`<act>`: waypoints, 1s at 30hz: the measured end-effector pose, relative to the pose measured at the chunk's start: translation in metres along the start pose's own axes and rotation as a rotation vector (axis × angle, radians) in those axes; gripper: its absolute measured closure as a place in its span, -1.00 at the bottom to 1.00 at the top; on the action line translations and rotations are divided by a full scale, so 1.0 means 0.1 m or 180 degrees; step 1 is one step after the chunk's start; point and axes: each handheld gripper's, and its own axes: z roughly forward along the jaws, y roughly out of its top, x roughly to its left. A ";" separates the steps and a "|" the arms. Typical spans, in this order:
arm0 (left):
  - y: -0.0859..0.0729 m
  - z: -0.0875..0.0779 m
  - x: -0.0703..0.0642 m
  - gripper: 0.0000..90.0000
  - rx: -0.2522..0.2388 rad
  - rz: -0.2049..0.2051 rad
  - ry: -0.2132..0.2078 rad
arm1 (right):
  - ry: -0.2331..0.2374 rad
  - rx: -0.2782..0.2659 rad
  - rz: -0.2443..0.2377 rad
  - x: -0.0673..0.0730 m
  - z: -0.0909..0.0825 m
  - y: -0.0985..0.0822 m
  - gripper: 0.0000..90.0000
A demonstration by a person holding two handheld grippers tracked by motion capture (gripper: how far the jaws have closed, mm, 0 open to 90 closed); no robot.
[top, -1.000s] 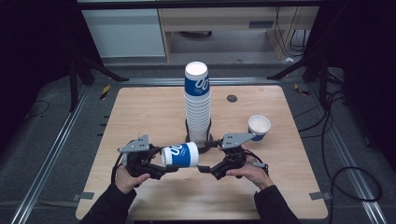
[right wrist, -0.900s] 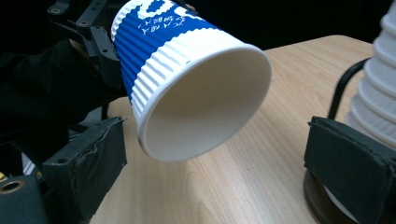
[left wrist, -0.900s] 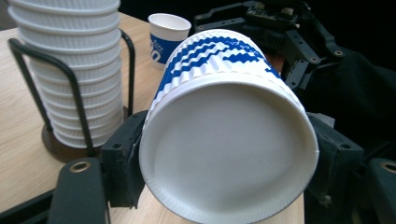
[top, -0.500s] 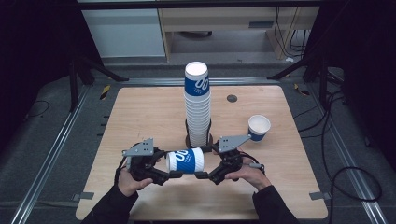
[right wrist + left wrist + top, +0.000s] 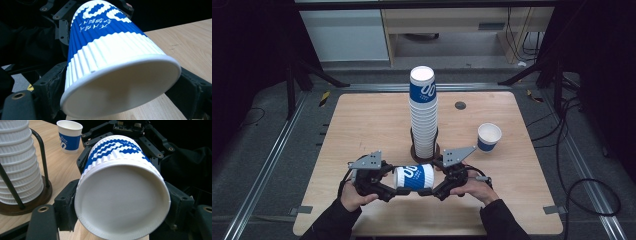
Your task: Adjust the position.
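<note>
1. Sideways, a blue-and-white ribbed paper cup [image 5: 414, 177] hangs above the wooden desk [image 5: 362, 125] between both grippers.
2. Left gripper [image 5: 388, 186] clamps its base end.
3. Right gripper [image 5: 435, 186], jaws just closing, presses its rim end.

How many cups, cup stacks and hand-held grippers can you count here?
Single paper cups: 2, the sideways cup between the grippers and the upright cup on the table
Stack of cups on a stand: 1
Hand-held grippers: 2, left hand-held gripper, right hand-held gripper
Total: 5
</note>
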 end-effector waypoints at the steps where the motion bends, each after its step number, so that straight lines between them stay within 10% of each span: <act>1: 0.00 0.00 0.00 -0.42 -0.0010 -0.0013 -0.0006 | -0.0004 -0.0018 -0.0018 0.00 0.00 0.00 -0.72; 20: 0.02 -0.10 0.05 -0.53 -0.0050 -0.0051 0.0129 | -0.0093 -0.0076 -0.0060 0.00 -0.12 0.04 -0.64; 30: -0.02 -0.12 0.12 -0.65 0.0401 0.0038 0.0280 | -0.0248 0.0136 -0.0138 -0.02 -0.21 0.04 -0.64</act>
